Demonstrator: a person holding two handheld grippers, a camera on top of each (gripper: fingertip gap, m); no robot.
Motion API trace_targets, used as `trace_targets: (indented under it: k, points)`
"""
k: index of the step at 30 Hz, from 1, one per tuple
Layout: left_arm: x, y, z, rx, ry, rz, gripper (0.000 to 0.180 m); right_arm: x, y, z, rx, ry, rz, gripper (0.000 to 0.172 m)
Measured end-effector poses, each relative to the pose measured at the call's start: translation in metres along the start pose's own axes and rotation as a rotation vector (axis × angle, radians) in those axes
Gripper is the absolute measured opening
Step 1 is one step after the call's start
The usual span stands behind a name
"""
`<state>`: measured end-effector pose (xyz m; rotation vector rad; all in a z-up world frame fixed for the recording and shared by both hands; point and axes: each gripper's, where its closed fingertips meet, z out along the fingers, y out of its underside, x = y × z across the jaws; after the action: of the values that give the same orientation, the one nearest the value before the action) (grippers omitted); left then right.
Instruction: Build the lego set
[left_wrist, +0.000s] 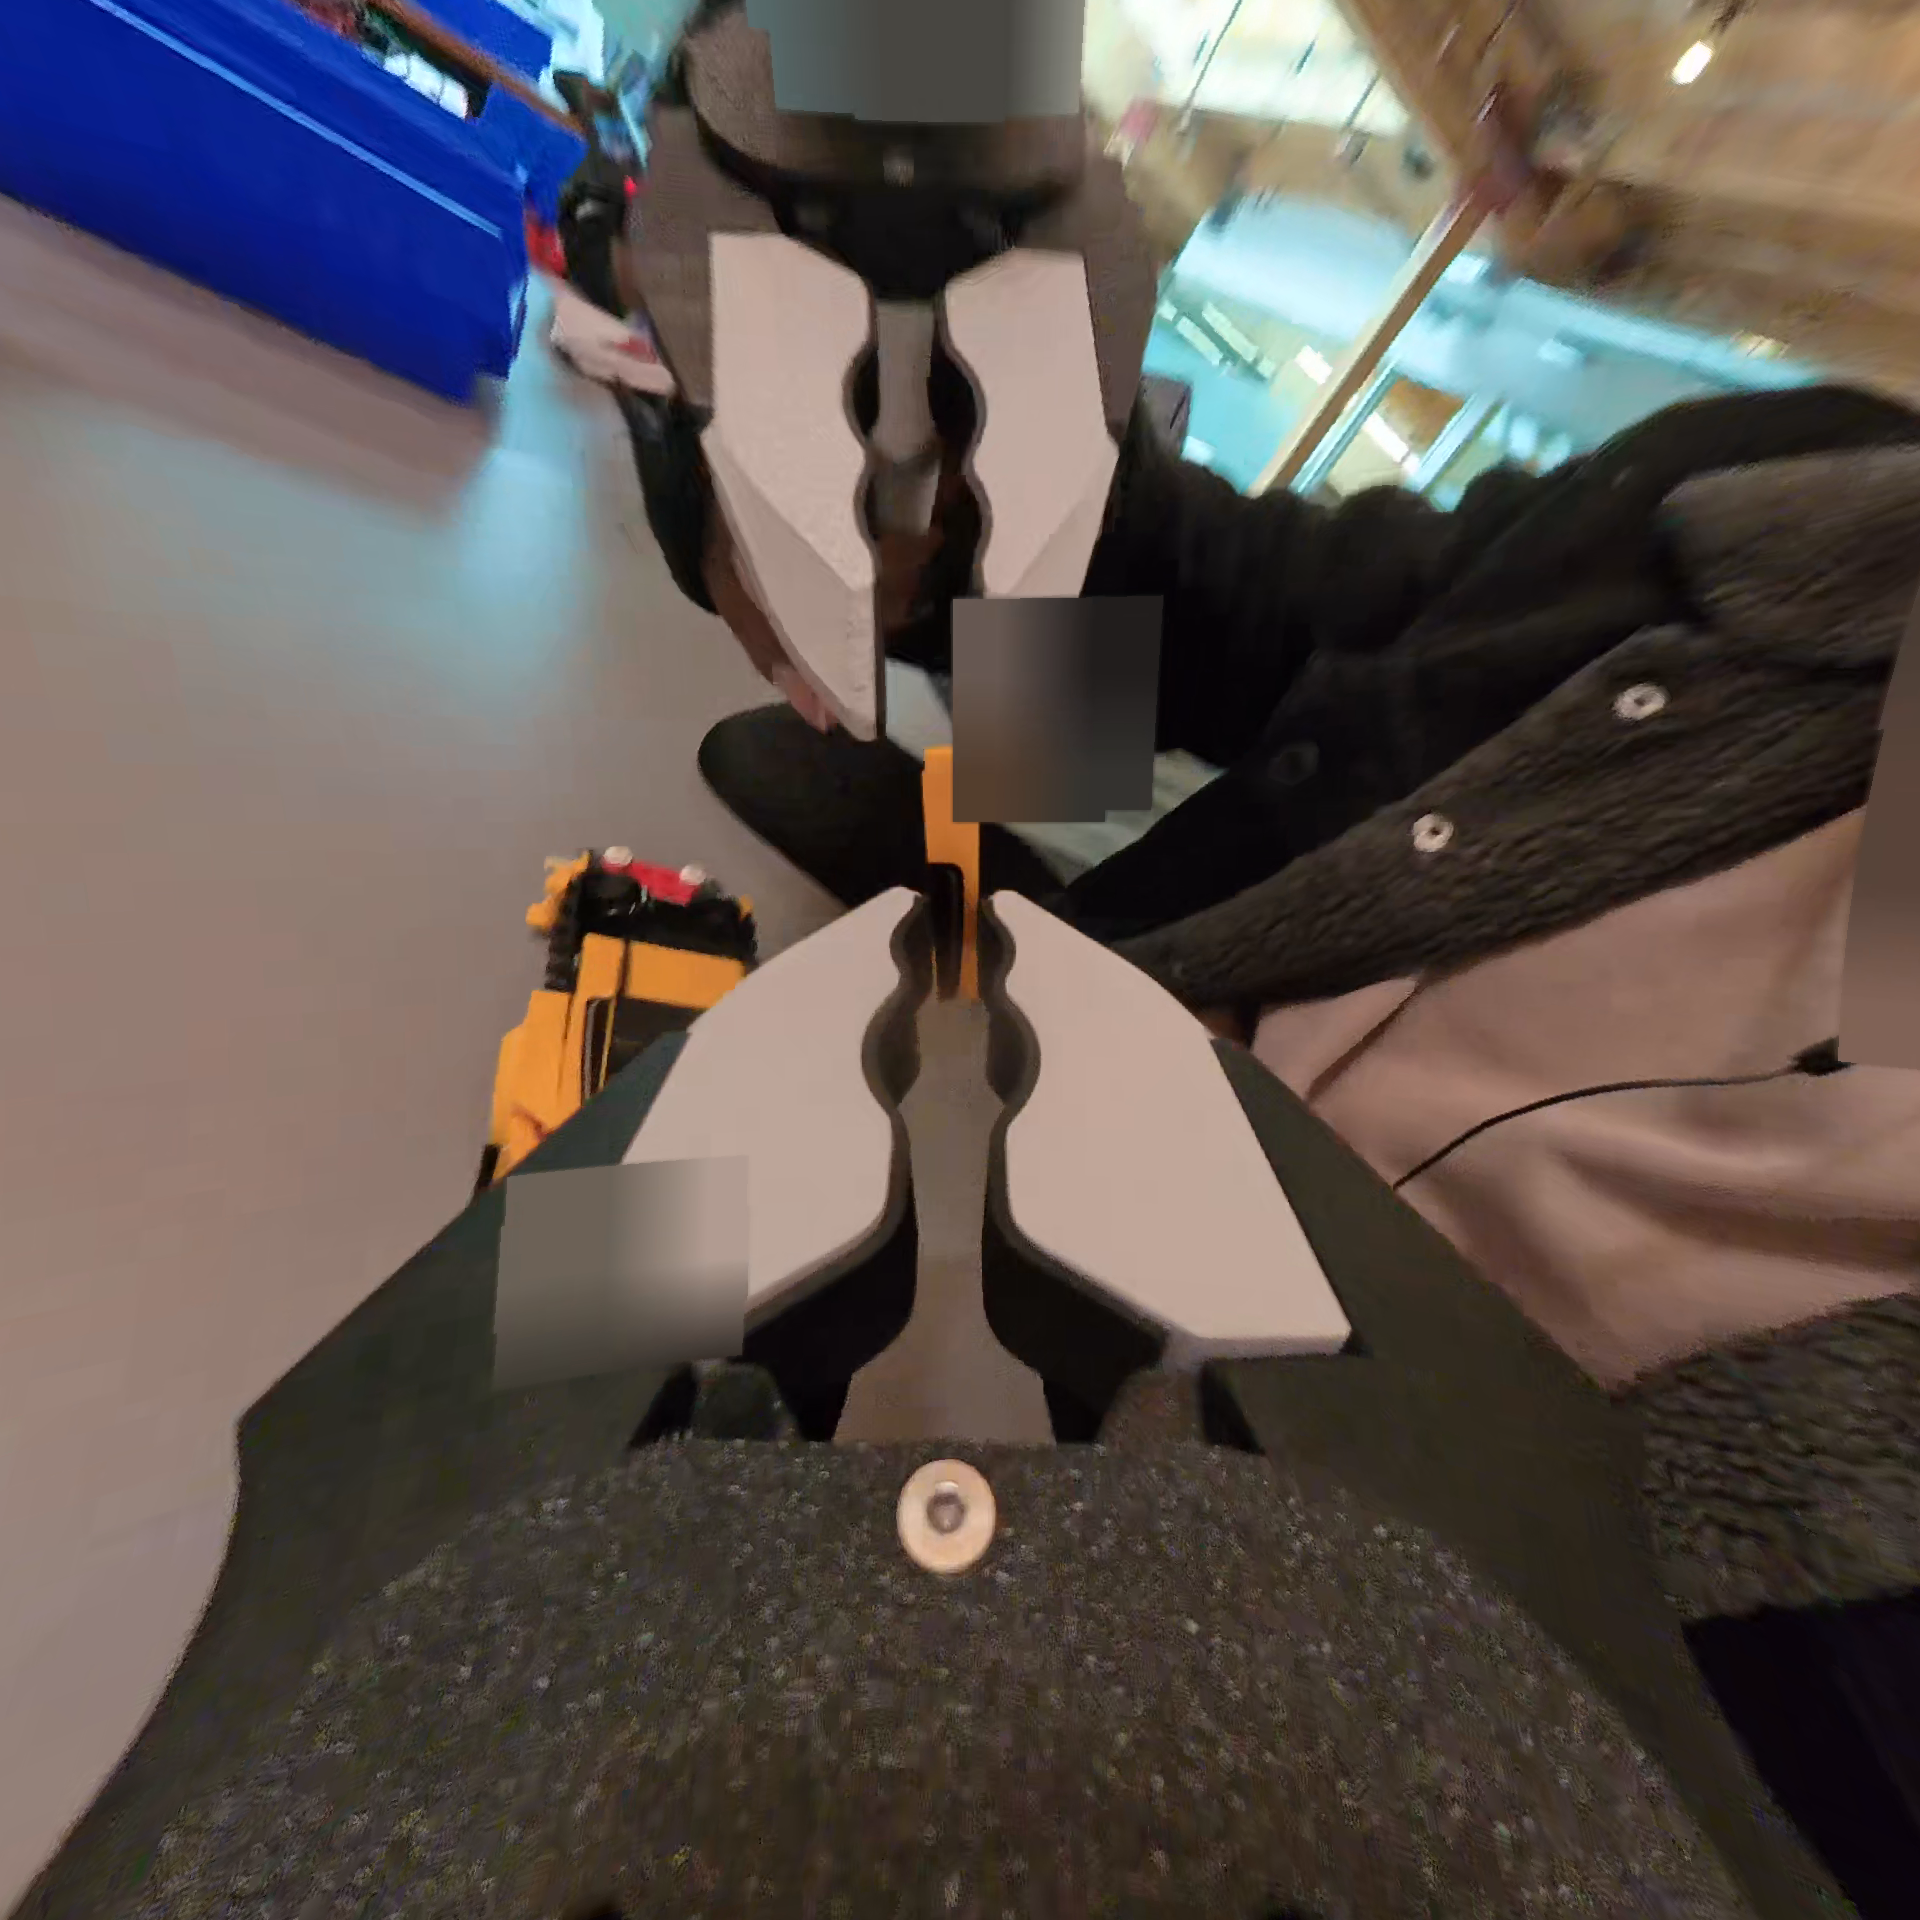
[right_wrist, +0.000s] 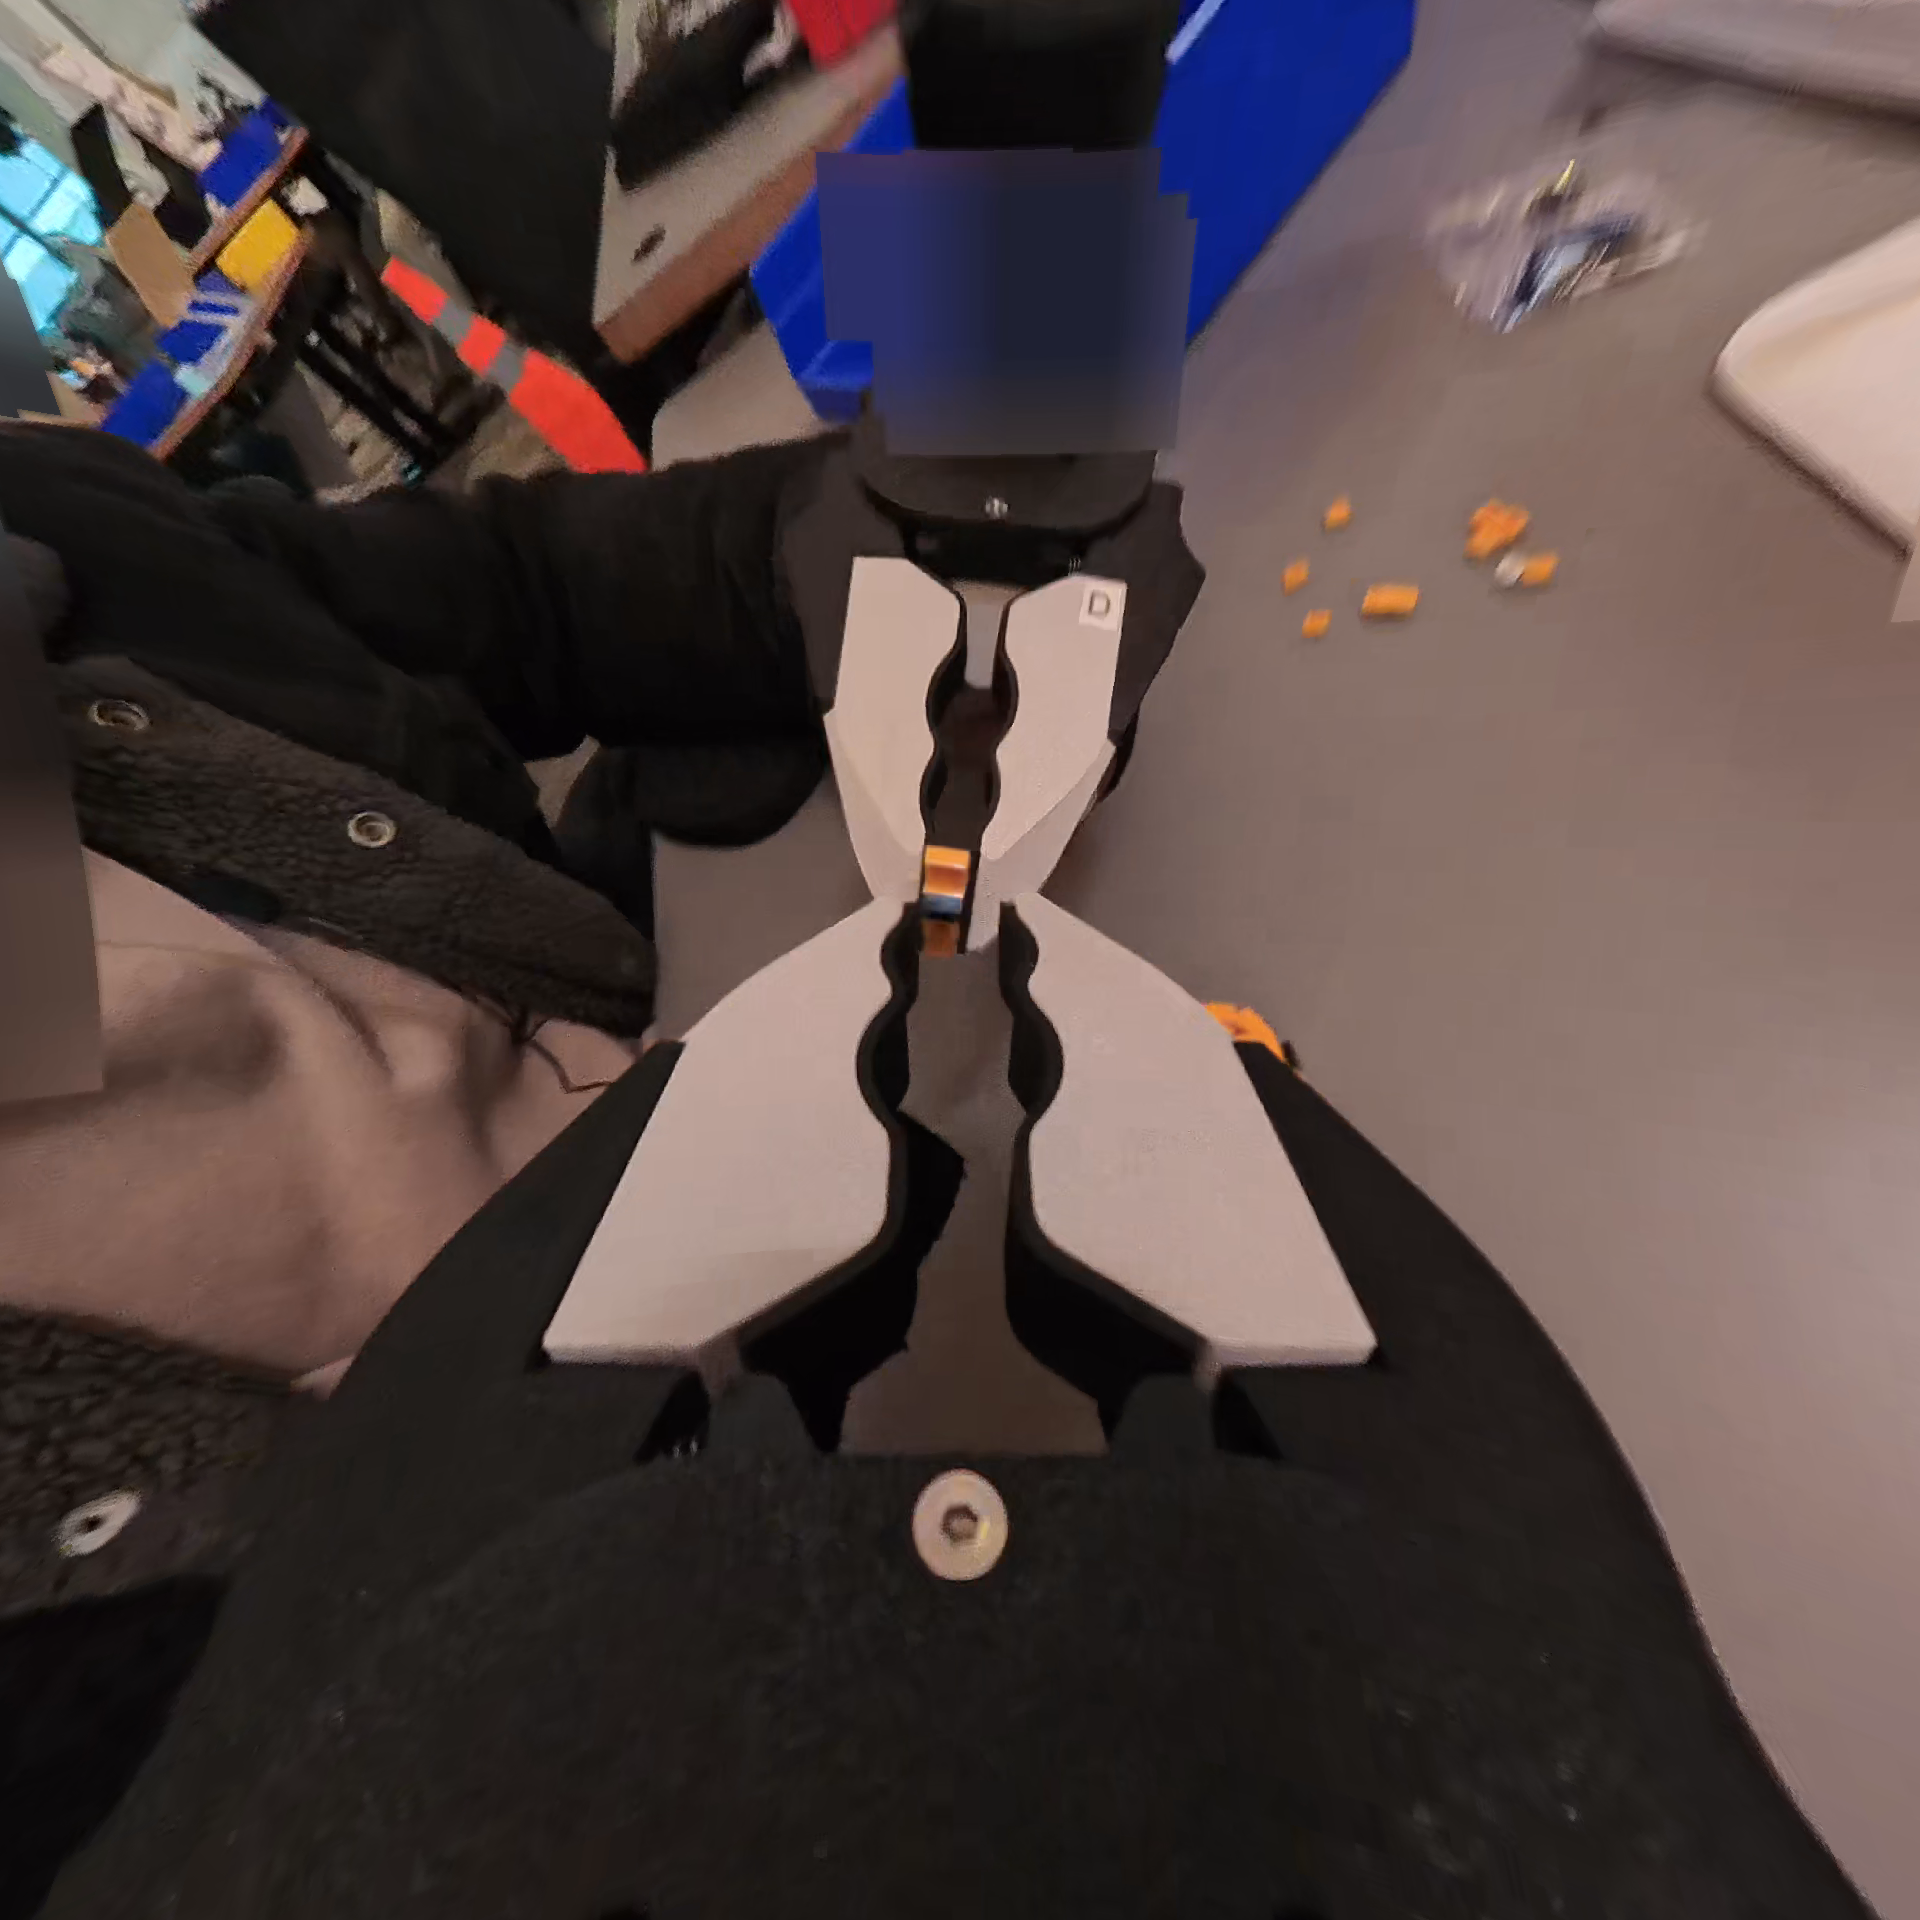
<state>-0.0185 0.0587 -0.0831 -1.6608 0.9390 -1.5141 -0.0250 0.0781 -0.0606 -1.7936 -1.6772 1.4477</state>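
Orange piece (left_wrist: 952, 831) btwn both grippers' tips

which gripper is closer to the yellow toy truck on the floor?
Left. The yellow toy truck lies just beside the left gripper; the right gripper is farther off, beyond the left one's tips.

The left gripper (left_wrist: 952, 914) and the right gripper (right_wrist: 948, 925) met tip to tip, facing each other head-on above the grey surface. The left's jaws were nearly together, pinching a thin orange piece (left_wrist: 954, 831). The right's white fingers (right_wrist: 831, 997) stood a little wider about that same piece's far end. Dark-sleeved arms (right_wrist: 582, 603) reached in behind them.
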Motion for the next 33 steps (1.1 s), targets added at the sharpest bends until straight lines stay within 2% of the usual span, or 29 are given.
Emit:
trace_targets:
  k: [3,9,21,28,31,33]
  points:
    - [0.006,-0.009,0.0,0.068,0.042,-0.032,0.008,-0.004,0.001,0.001,0.092,0.071,-0.069,0.016]
    - [0.007,-0.008,0.007,0.064,0.027,-0.024,0.008,-0.01,0.002,0.009,0.18,0.083,-0.068,0.013]
    - [0.005,-0.017,0.004,0.118,-0.037,0.011,0.008,-0.008,-0.002,0.0,0.229,0.053,-0.025,0.008]
    - [0.007,-0.017,0.008,0.1,-0.063,0.053,0.008,-0.013,0.007,-0.005,0.157,0.088,-0.104,0.008]
    - [0.01,-0.041,-0.013,0.231,-0.06,0.053,0.008,-0.005,0.024,-0.007,0.083,0.137,-0.126,0.008]
    - [0.009,-0.037,-0.015,0.194,-0.091,0.096,0.009,-0.014,0.021,-0.01,0.165,0.061,-0.055,0.008]
